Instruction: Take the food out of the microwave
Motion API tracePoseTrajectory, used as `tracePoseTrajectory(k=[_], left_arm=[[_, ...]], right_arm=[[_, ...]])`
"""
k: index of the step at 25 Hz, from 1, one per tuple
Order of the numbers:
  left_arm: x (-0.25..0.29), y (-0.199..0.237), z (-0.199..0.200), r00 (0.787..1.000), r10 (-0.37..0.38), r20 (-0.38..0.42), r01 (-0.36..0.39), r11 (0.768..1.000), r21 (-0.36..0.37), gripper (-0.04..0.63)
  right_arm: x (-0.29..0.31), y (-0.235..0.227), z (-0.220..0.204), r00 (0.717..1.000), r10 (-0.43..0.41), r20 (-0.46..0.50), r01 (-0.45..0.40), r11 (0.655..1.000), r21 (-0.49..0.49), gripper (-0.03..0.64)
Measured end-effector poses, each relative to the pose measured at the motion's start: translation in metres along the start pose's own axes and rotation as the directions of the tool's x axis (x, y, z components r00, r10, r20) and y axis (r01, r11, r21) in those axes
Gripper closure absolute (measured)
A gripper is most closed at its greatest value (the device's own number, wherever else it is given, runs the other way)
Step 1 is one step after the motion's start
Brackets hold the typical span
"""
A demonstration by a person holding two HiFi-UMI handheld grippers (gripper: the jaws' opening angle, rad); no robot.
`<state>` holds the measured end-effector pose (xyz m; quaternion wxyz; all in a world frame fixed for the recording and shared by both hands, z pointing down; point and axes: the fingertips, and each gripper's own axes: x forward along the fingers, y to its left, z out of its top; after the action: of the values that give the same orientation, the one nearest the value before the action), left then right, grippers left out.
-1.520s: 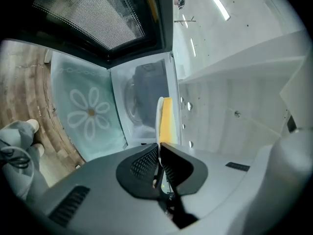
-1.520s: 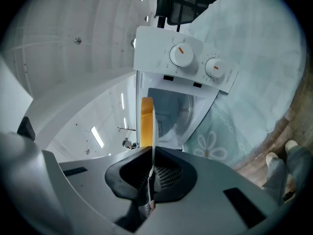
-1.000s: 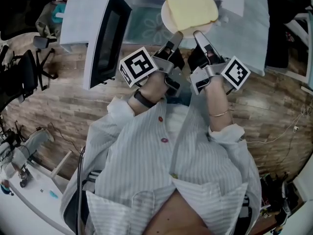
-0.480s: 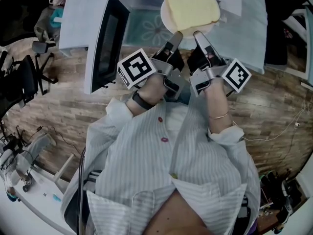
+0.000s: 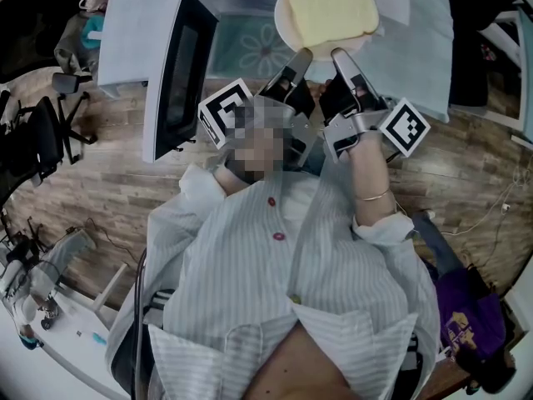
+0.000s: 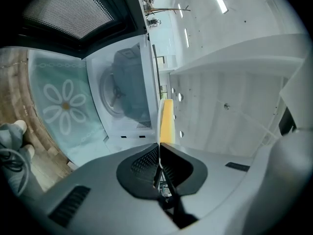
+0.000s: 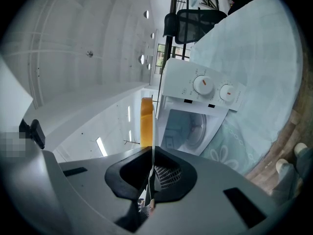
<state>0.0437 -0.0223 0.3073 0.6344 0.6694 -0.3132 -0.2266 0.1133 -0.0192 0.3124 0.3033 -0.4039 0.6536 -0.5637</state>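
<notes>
Yellow food, a flat pale slab, lies on a white plate held straight ahead of both grippers, w/ the plate's near rim pinched by each. L gripper has the near-left part of the rim: its jaws are almost together, clamped on the thin edge, and the slab sits just past its tips. R gripper, just beside the L one, is closed tight the same way on the near-right part. Both point level, away from the person. In each gripper view the plate shows edge-on as a thin line running out from between the jaws, food on one face. White microwave stands beyond the grippers, its door swung open off to the L gripper's outer side; the cavity shows beside the plate, not around it. Turquoise daisy-print cloth hangs below the opening, near the L gripper's tips.
</notes>
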Motion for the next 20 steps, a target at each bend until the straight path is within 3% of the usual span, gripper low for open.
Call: tracePoseTrajectory(k=[20], left_arm=[[0.0038,0.0001,0.0004,1.000,0.003,0.003,-0.003,1.000,-0.007,0.577]], right_arm=[[0.0023,0.0005,0.0038,1.000,0.005,-0.012,-0.005,1.000,-0.017,0.577]])
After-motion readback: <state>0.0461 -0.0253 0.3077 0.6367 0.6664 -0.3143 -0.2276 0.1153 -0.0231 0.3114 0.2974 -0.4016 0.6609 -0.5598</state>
